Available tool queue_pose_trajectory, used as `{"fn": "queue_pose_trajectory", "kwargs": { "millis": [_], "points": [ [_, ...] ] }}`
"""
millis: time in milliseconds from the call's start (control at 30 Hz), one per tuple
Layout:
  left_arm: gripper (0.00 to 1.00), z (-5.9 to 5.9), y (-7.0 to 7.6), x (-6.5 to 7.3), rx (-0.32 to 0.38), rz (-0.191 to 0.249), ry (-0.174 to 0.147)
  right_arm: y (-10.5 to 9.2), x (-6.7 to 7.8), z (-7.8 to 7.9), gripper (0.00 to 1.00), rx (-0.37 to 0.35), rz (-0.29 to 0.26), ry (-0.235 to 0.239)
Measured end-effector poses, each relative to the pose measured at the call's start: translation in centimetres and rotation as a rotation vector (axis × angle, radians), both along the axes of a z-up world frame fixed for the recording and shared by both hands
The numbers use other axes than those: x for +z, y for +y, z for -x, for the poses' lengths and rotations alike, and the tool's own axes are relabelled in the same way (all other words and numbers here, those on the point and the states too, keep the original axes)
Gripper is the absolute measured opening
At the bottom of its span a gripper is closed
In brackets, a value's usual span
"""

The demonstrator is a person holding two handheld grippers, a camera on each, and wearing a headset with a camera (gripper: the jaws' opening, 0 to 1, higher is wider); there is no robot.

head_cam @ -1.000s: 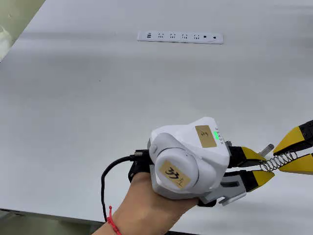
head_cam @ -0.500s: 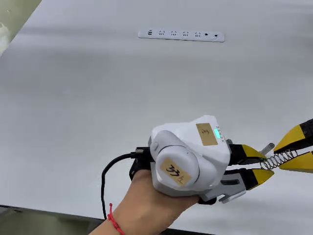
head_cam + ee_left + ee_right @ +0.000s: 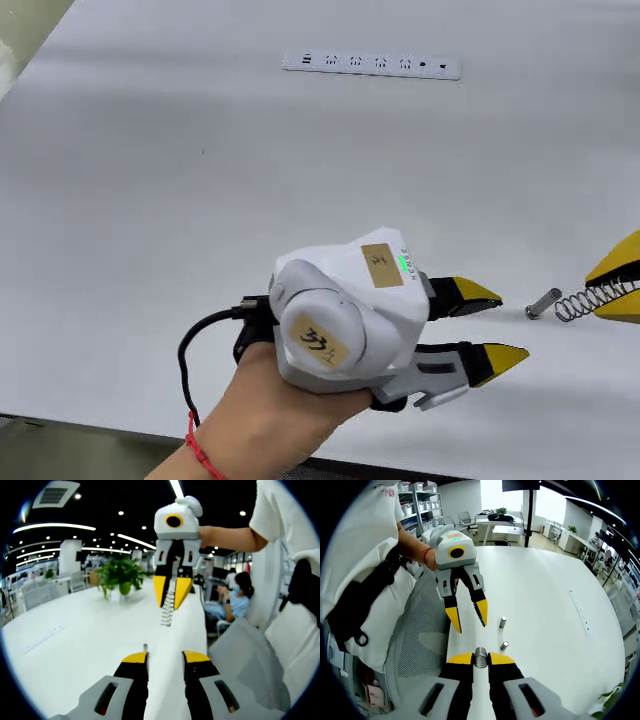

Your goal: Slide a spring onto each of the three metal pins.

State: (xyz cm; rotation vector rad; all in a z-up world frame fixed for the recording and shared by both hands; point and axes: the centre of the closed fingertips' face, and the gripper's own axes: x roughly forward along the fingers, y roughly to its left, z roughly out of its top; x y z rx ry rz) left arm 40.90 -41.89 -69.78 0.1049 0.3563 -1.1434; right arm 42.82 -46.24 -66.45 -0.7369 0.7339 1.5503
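My right gripper [image 3: 622,288] comes in at the right edge of the head view, shut on a steel spring [image 3: 580,301] that sticks out to the left. A short metal pin [image 3: 543,302] stands on the white table [image 3: 200,200], just off the spring's free end. My left gripper [image 3: 490,325] is open and holds nothing, a little left of the pin. The left gripper view has the pin [image 3: 145,647] just beyond its own open tips [image 3: 165,656], with the spring [image 3: 167,608] hanging from the right gripper [image 3: 172,586]. In the right gripper view the spring [image 3: 480,656] sits between the yellow tips, with two upright pins [image 3: 503,622] [image 3: 504,645] ahead.
A white power strip [image 3: 370,65] lies at the far side of the table. The table's near edge runs just under the hand holding the left gripper. A grey mesh chair [image 3: 417,630] stands beside the table in the right gripper view.
The left gripper has drawn back to the left, away from the pin and spring. The right gripper with the spring has shifted slightly right and now sits at the frame's edge.
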Motion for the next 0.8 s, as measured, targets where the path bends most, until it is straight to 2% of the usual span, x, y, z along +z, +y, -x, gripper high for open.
{"fn": "queue_pose_trajectory", "kwargs": {
  "millis": [67, 233, 367, 433, 533, 600, 800],
  "points": [
    [0.28, -0.1, 0.9, -0.1, 0.012, -0.009, -0.002, -0.5, -0.1, -0.8, 0.12, -0.027, 0.012, -0.01],
    [0.36, -0.3, 3.3, -0.9, 0.035, -0.04, 0.001, -1.9, -1.5, -3.0, 0.12, -0.095, 0.071, -0.037],
    [0.41, -0.5, 5.1, -1.7, 0.054, -0.063, 0.009, -3.2, -3.2, -4.5, 0.12, -0.141, 0.141, -0.059],
    [0.44, -0.7, 6.0, -2.1, 0.069, -0.069, 0.014, -3.6, -4.1, -4.9, 0.12, -0.151, 0.174, -0.072],
    [0.49, -0.9, 7.1, -2.5, 0.088, -0.084, 0.019, -3.6, -5.0, -5.5, 0.12, -0.173, 0.189, -0.07],
    [0.53, -1.2, 7.8, -2.5, 0.112, -0.068, 0.032, -3.8, -5.7, -5.8, 0.12, -0.182, 0.207, -0.068],
    [0.66, -1.5, 9.1, -3.0, 0.141, -0.075, 0.039, -4.0, -7.4, -6.3, 0.12, -0.191, 0.232, -0.05]
  ]
}}
